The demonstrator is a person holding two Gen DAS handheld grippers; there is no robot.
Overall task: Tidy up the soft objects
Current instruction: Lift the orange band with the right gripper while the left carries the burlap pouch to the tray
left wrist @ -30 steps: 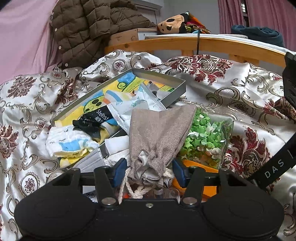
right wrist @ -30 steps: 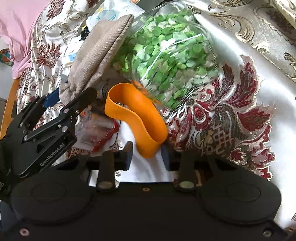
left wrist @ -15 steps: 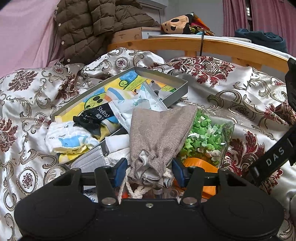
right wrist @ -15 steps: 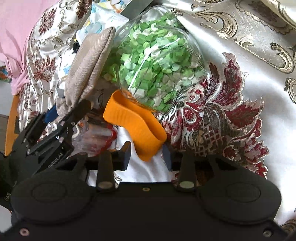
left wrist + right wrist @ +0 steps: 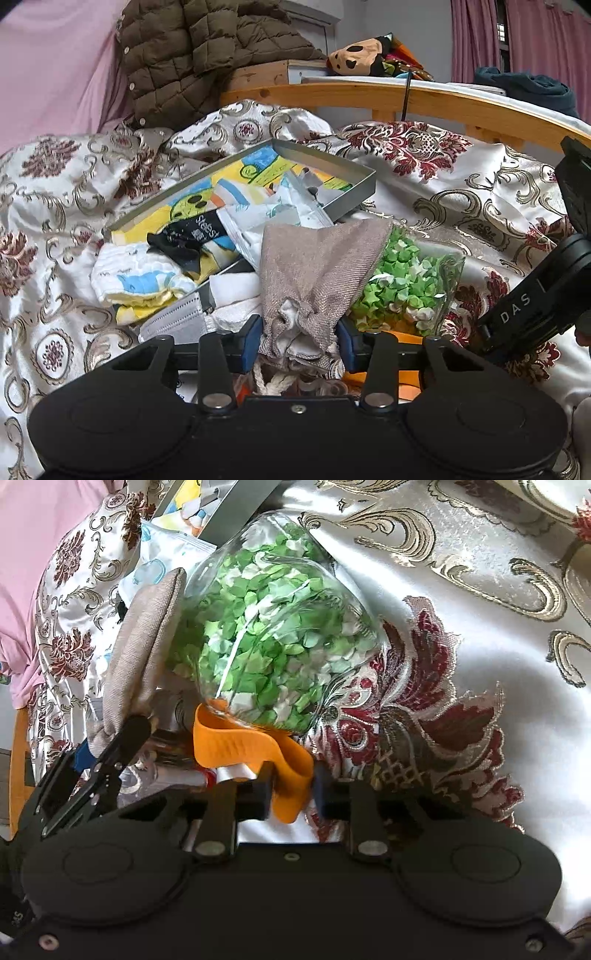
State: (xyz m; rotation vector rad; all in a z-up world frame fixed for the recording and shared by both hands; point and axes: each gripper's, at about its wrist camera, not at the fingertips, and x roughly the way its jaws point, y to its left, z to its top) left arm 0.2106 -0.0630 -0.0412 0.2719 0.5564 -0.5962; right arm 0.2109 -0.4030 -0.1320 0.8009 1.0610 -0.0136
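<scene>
Orange bent rubbery strip (image 5: 255, 749) is straddled at its near end by the right gripper (image 5: 291, 795), jaws narrow, contact not confirmed through blur. Beige linen drawstring pouch (image 5: 314, 277) has its gathered neck between the left gripper (image 5: 299, 341) pads, jaws fairly wide, apparently not clamped. Beyond lie a clear bag of green paper stars (image 5: 266, 642), leaning on the strip and touching the pouch, then a grey metal tray (image 5: 332, 162) of packets on the floral satin bedspread (image 5: 461, 572).

Risk: lifting the strip could roll the bag; the pouch cord (image 5: 273, 380) could snag.

Items under the pouch are hidden.
</scene>
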